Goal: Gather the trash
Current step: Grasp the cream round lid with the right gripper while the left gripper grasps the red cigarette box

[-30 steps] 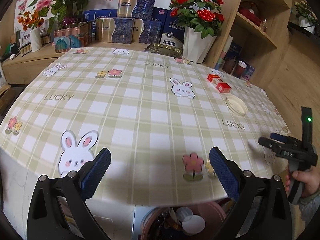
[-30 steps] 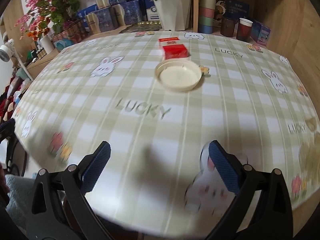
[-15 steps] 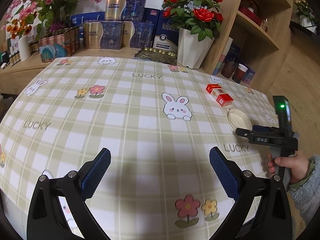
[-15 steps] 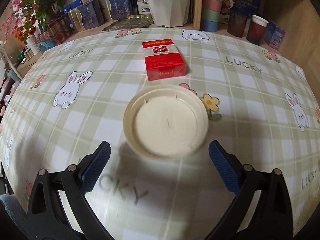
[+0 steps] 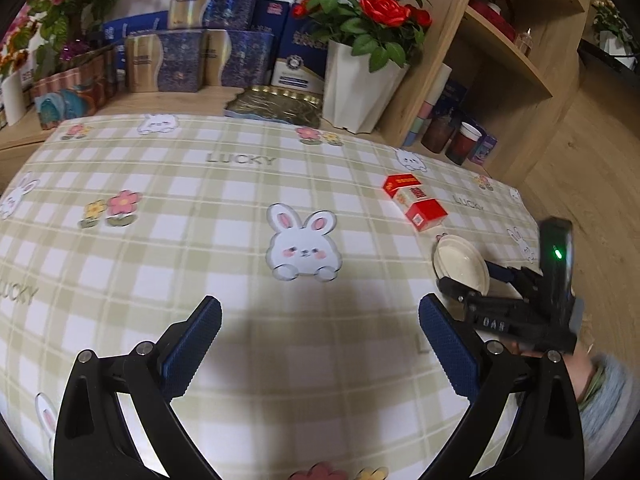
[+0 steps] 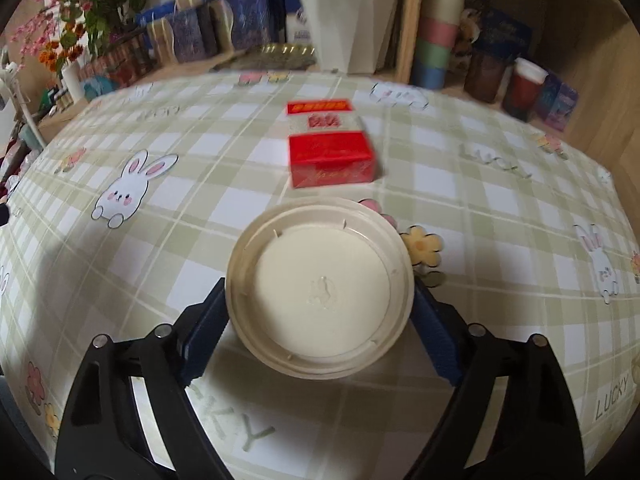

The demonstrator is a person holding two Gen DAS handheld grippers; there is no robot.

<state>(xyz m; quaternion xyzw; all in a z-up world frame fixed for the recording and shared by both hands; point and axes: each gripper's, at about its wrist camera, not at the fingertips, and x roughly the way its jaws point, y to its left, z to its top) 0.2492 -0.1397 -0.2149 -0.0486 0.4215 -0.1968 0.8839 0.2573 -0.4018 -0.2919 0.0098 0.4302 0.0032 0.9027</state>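
Note:
A cream round plastic lid (image 6: 320, 288) lies upside down on the checked tablecloth (image 6: 160, 240). My right gripper (image 6: 320, 320) is open, with one blue pad (image 6: 204, 332) at each side of the lid; contact cannot be told. A red cigarette pack (image 6: 330, 150) lies just beyond the lid. In the left wrist view the lid (image 5: 460, 262) and pack (image 5: 414, 202) are at the right, with the right gripper (image 5: 472, 284) at the lid. My left gripper (image 5: 320, 344) is open and empty over the cloth.
A white pot of red roses (image 5: 360, 80), stacked blue and gold boxes (image 5: 192, 56) and a gold tray (image 5: 276, 106) stand behind the table. A wooden shelf (image 5: 500, 52) with cups (image 6: 436, 40) stands at the back right. The table's edge (image 5: 524, 216) runs along the right.
My right gripper has moved forward until the lid sits between its fingers. My left gripper has moved forward over the table; the bin under the edge is out of view.

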